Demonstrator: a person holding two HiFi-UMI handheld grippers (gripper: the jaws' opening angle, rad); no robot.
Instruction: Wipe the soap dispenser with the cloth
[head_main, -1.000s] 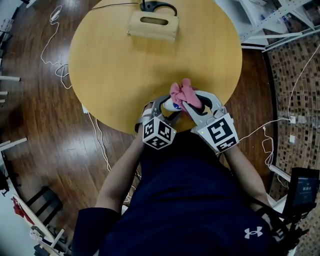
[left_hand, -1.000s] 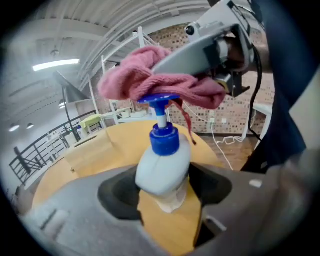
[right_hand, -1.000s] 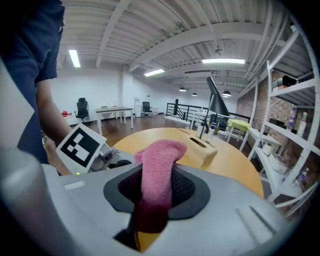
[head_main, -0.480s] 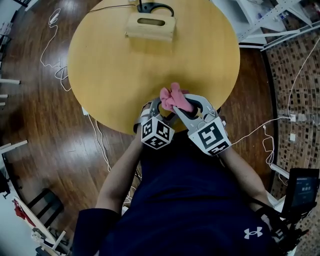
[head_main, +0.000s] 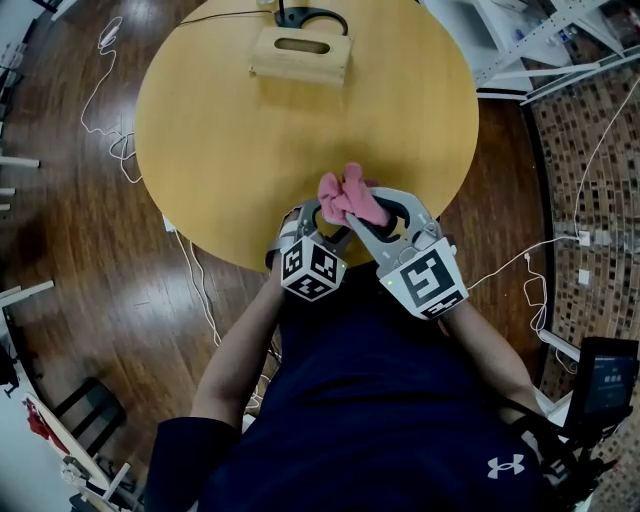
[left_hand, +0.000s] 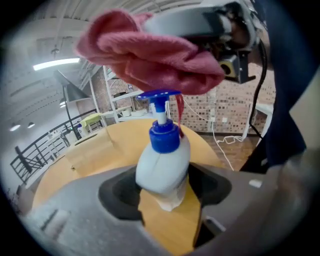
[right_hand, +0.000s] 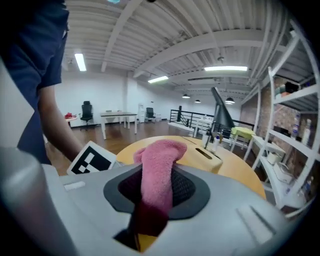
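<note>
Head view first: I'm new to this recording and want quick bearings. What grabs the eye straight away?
The pink cloth stands out, bunched in the right gripper right above the blue pump of the white soap dispenser, which the left gripper clamps by its body. Both are at the near edge of a round wooden table, with a wooden box at its far side.

Right gripper (head_main: 366, 212) carried the cloth (head_main: 347, 194) left, seemingly over the soap dispenser (left_hand: 162, 167)
</note>
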